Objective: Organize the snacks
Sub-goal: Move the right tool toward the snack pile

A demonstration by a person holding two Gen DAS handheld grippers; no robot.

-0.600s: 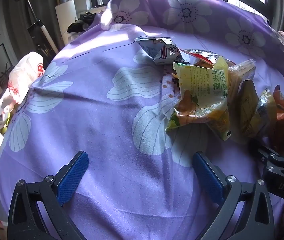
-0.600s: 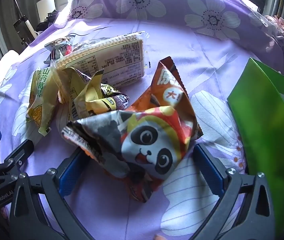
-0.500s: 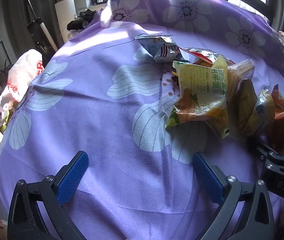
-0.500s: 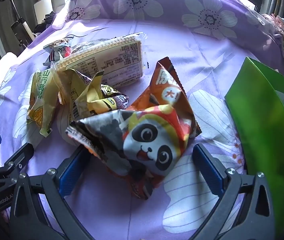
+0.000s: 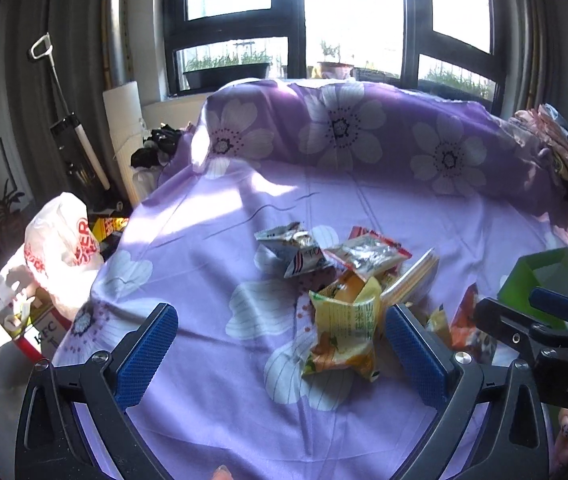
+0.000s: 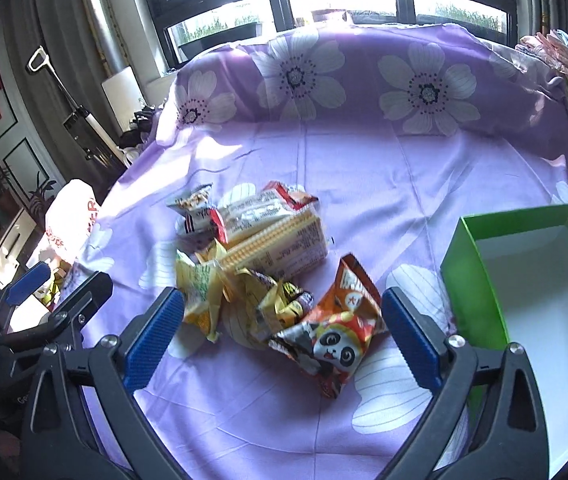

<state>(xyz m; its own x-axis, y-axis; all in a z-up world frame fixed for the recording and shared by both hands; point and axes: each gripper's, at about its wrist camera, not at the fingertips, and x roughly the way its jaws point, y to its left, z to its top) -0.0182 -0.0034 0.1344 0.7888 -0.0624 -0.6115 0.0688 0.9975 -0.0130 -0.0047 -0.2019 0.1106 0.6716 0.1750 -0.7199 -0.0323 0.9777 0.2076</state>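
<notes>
A heap of several snack packets lies on a purple flowered sheet (image 5: 212,368). In the left wrist view a yellow corn packet (image 5: 343,330) sits at the front of the heap, with a silver and blue packet (image 5: 295,248) behind it. My left gripper (image 5: 280,344) is open above the sheet, nothing between its pads. In the right wrist view an orange panda packet (image 6: 335,332) lies nearest, beside crumpled yellow packets (image 6: 236,300) and a long biscuit pack (image 6: 280,240). My right gripper (image 6: 282,328) is open, raised over the heap. A green box (image 6: 479,280) with a white inside stands empty at the right.
The sheet drapes over a raised back (image 6: 343,76) under a bright window. Off the left edge stand a white plastic bag (image 5: 60,240), a KFC box (image 5: 44,332) and a stick vacuum (image 5: 72,136). A pile of cloth (image 5: 563,148) lies at the far right.
Both grippers have lifted and drawn back from the heap, so the packets look smaller and the window has come into view. The jaws stayed open. The packets have not moved.
</notes>
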